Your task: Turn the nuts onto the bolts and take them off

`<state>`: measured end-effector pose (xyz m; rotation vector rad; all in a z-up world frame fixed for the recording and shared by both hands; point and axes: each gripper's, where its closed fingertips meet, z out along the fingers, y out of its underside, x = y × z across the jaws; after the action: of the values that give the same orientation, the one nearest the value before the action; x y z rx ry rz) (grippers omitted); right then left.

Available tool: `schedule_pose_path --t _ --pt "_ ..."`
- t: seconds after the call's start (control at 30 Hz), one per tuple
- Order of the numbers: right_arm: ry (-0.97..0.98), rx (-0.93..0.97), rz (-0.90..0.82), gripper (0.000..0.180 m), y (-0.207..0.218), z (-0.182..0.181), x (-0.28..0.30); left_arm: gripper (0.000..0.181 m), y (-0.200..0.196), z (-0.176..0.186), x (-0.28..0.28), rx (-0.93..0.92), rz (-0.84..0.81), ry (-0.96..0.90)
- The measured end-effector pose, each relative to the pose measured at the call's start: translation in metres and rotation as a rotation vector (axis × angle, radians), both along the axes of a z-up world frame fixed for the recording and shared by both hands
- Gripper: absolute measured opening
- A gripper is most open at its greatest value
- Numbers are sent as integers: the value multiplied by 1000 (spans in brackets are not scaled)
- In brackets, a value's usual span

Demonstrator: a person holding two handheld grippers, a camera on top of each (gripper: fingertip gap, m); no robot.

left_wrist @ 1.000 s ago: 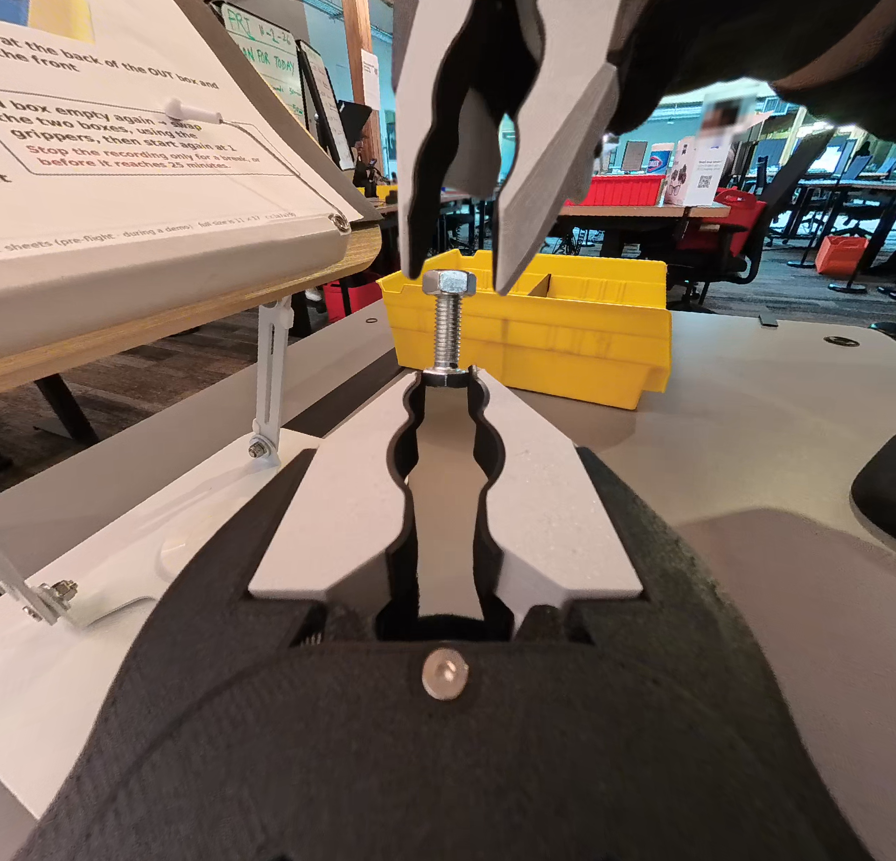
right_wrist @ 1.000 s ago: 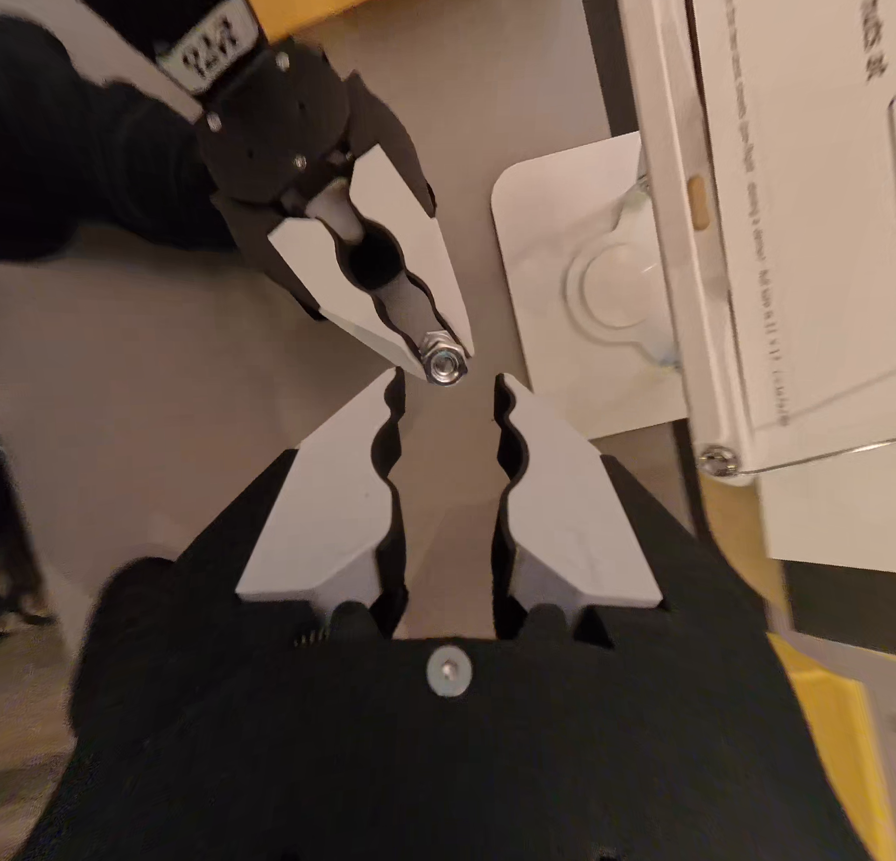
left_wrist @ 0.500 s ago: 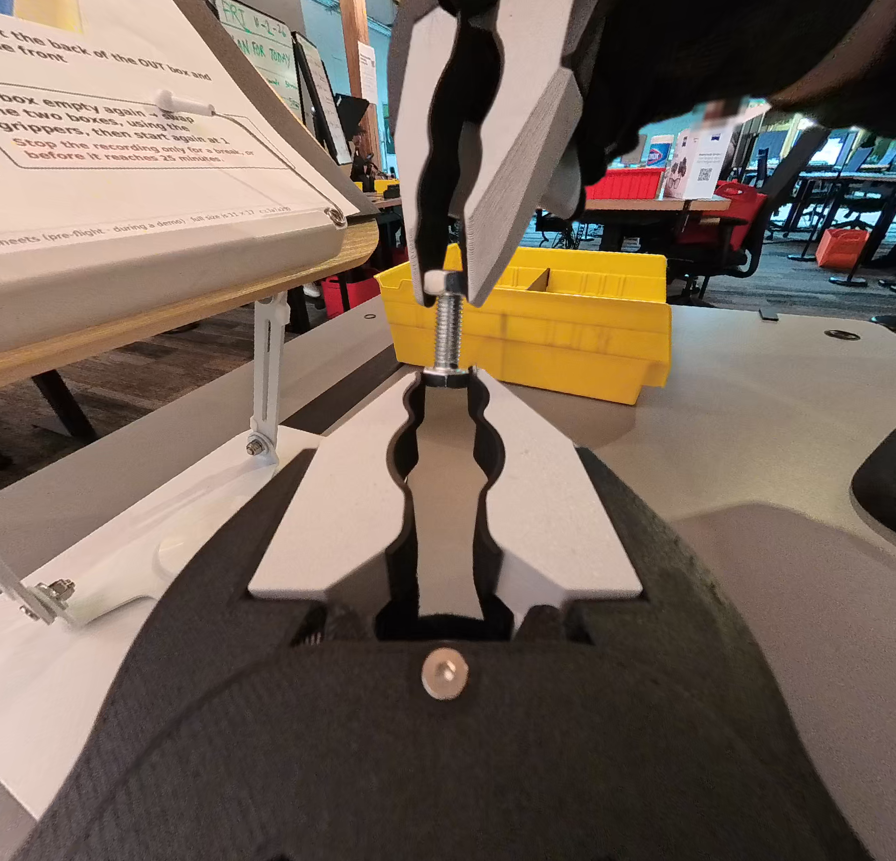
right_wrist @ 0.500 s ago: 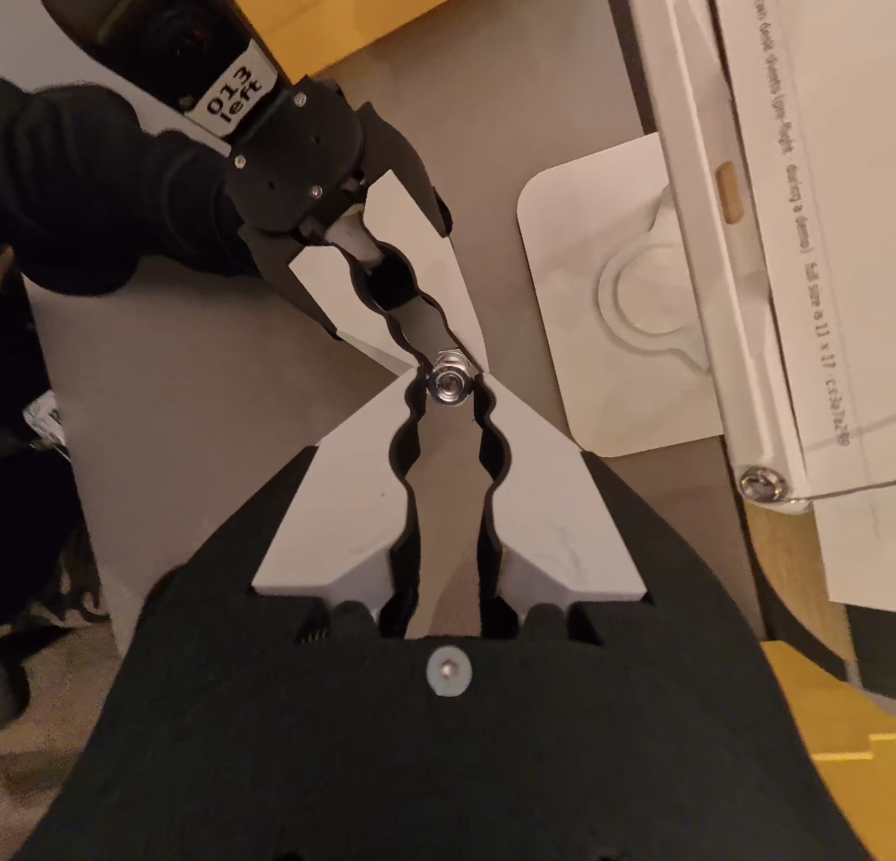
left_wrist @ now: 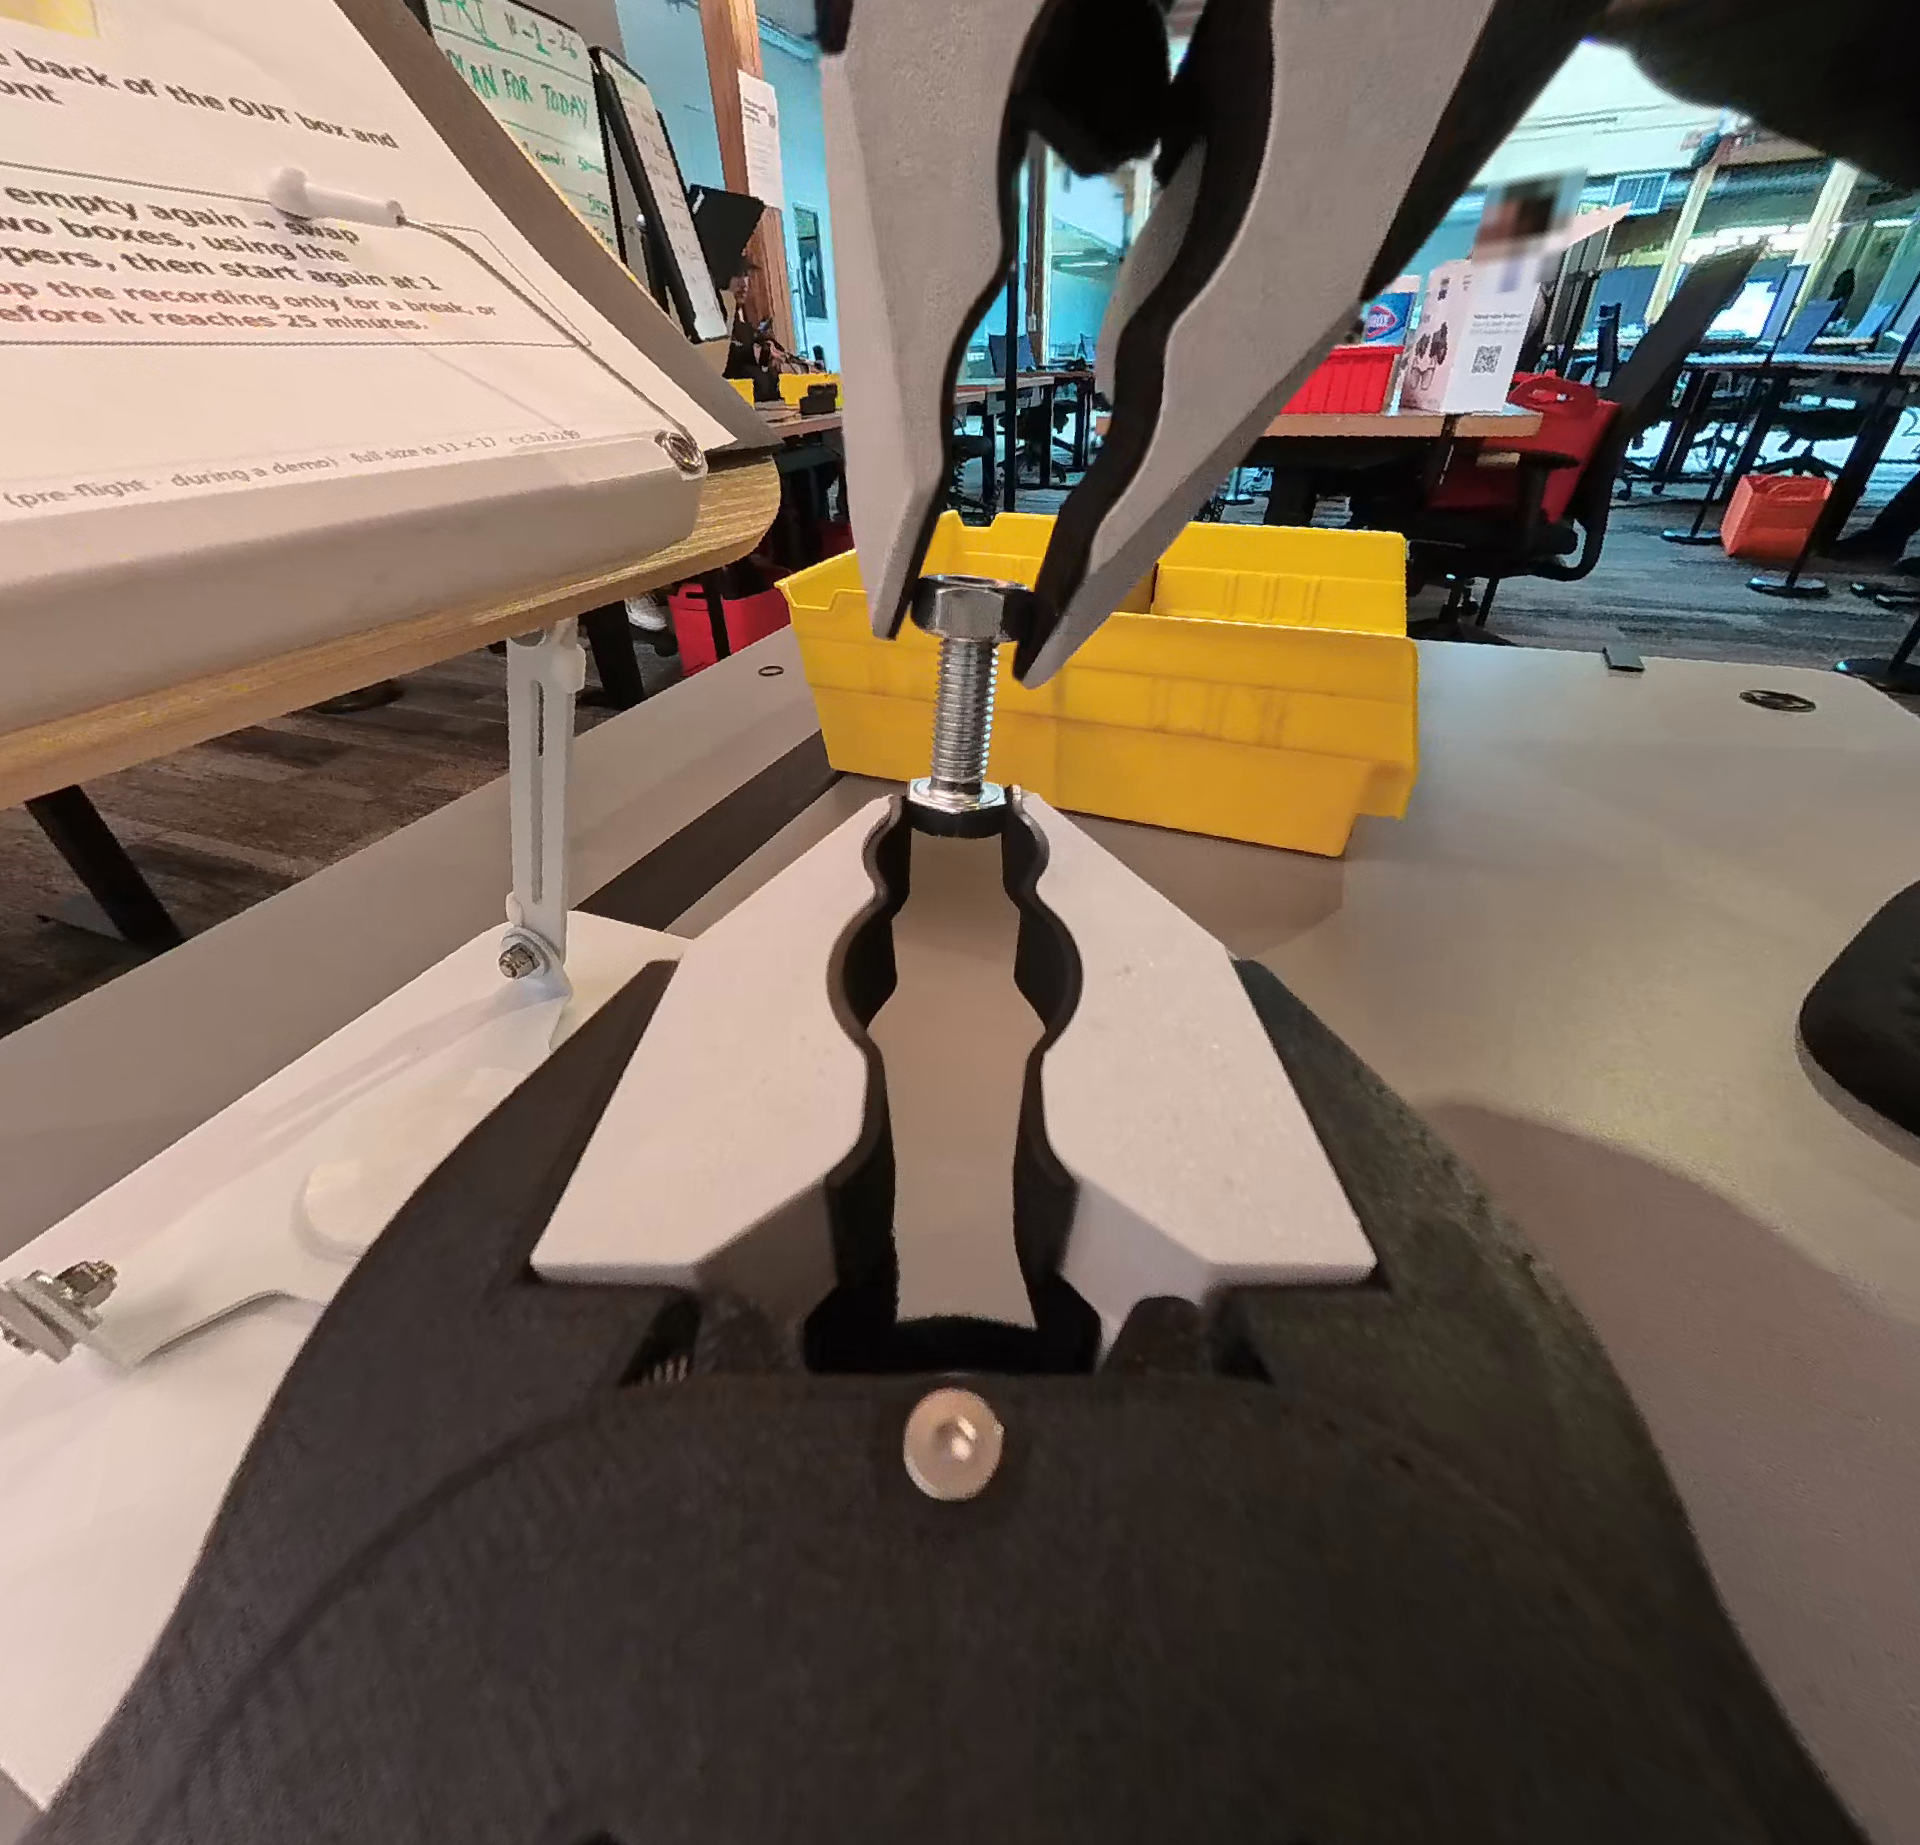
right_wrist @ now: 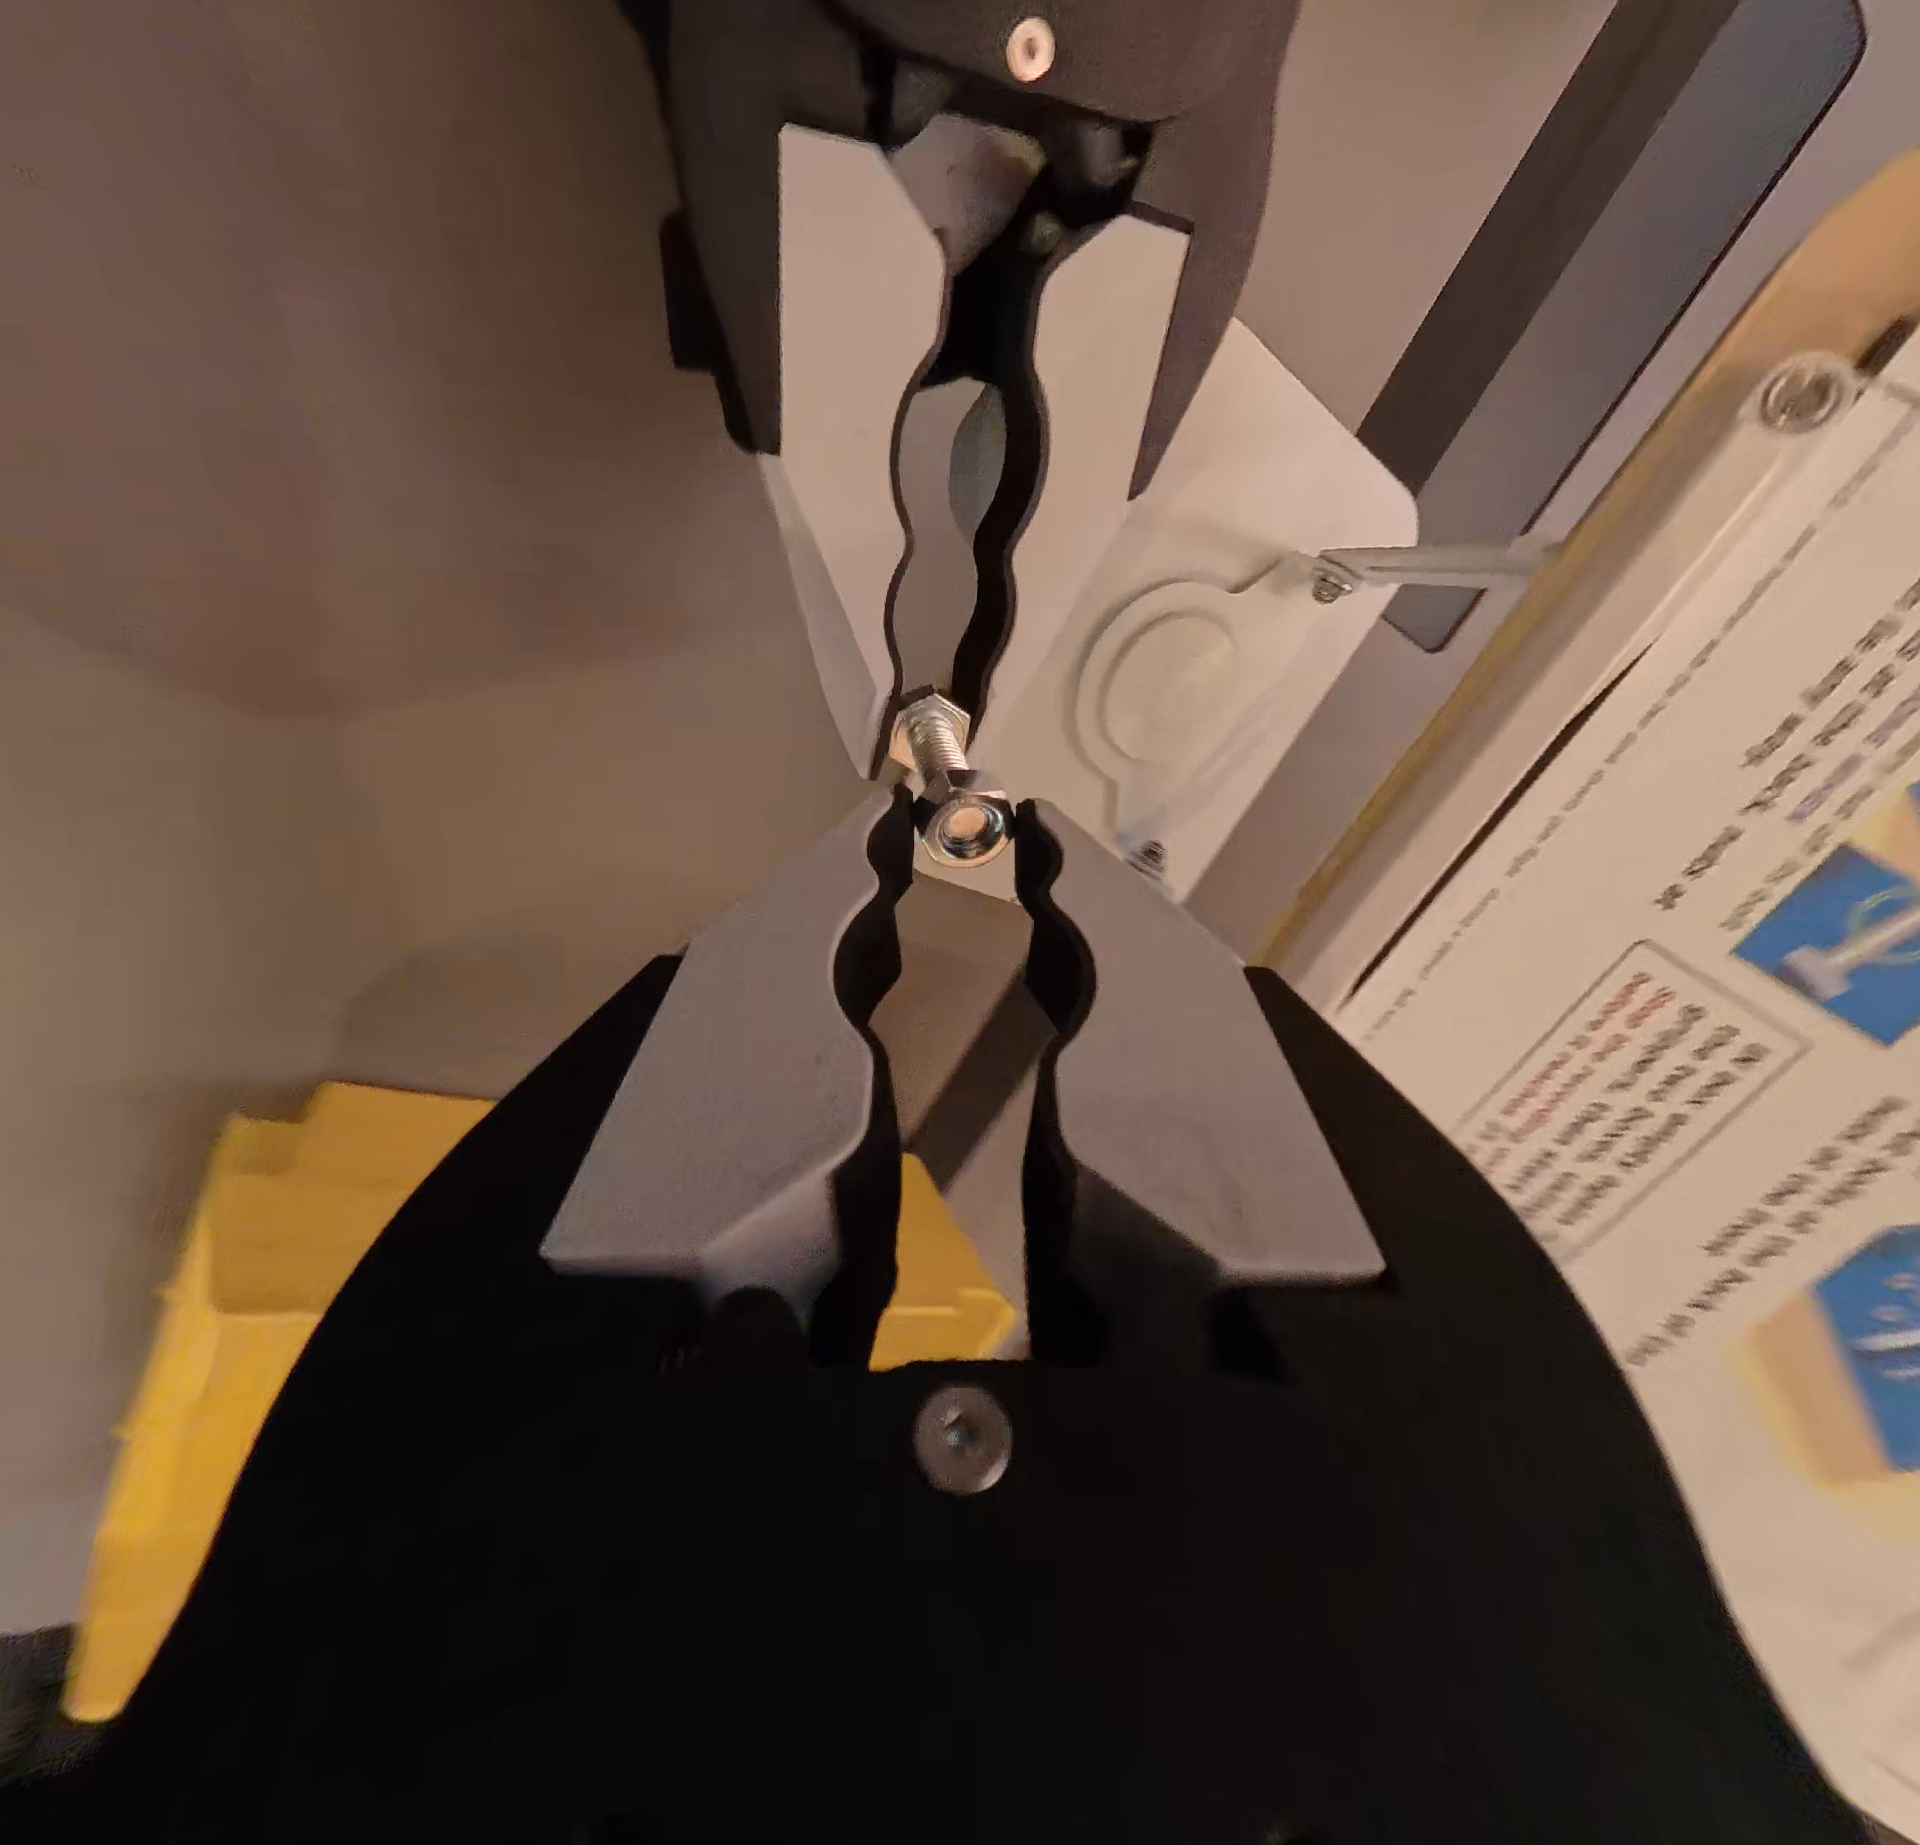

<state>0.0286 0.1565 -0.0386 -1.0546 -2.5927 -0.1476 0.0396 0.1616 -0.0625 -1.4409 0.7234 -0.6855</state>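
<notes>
The left gripper [left_wrist: 958,819] is clenched on the nut [left_wrist: 958,796] at the bottom of the upright bolt [left_wrist: 964,699], held in the air above the table [left_wrist: 1558,912]. The right gripper [right_wrist: 961,829] comes from above with its tips on either side of the bolt head [right_wrist: 966,827]; they look closed on it, though contact on both sides is hard to confirm. The likely failure is a slip: both grips sit at the very fingertips, so turning off-axis could cam the head out or tilt the bolt and jam the thread. If the nut runs off the end, a part could fall to the table. A yellow bin [left_wrist: 1195,715] stands just behind, and a slanted instruction board [left_wrist: 312,393] crowds the left side, limiting wrist swing there.
</notes>
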Motion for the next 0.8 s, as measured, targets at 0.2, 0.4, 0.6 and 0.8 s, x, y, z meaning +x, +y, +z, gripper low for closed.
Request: schedule_pose_path --t 0.2,0.4,0.6,0.8 --pt "-68 321 207 16 8 1 -2 16 2 1 -3 -6 6 -14" --pt "-78 468 278 17 12 2 -5 16 2 1 -4 -8 10 -22" --pt "-37 416 212 39 15 7 -3 16 1 3 -3 -2 7 -21" --pt "109 93 -121 43 9 19 2 16 2 3 -4 0 14 -24"
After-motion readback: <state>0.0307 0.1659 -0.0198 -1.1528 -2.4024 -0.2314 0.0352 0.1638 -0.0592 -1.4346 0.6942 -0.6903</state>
